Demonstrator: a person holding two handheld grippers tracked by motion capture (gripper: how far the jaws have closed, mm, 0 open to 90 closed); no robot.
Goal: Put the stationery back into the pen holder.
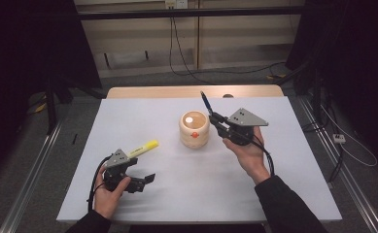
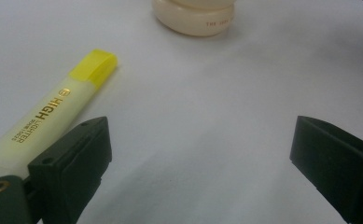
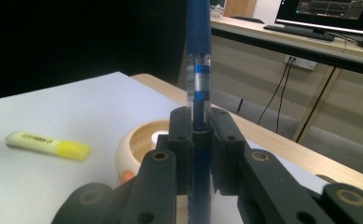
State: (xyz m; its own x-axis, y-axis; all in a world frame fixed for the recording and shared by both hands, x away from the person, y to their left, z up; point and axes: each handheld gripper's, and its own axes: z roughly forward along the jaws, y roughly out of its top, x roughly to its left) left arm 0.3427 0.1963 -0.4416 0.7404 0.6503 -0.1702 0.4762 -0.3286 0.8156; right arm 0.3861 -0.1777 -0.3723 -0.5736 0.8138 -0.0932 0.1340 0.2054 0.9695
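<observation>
A round cream wooden pot (image 1: pixel 194 129) stands mid-table; its base (image 2: pixel 194 17) and rim (image 3: pixel 139 140) also show. My right gripper (image 1: pixel 214 118), just right of the pot and above the table, is shut on a blue pen (image 1: pixel 205 101) that sticks up and away from its jaws (image 3: pixel 198 60). A yellow highlighter (image 1: pixel 143 148) lies flat on the table left of the pot (image 2: pixel 60 105) (image 3: pixel 48 144). My left gripper (image 1: pixel 143 180) rests low near the front left with its jaws wide apart and nothing between them (image 2: pixel 200 154); the highlighter lies beside its left jaw.
The white table top (image 1: pixel 283 160) has a wooden strip along its far edge (image 1: pixel 191 91). Cables hang down the back wall (image 1: pixel 177 48). Beyond the table in the right gripper view stands a desk with a monitor (image 3: pixel 331 11).
</observation>
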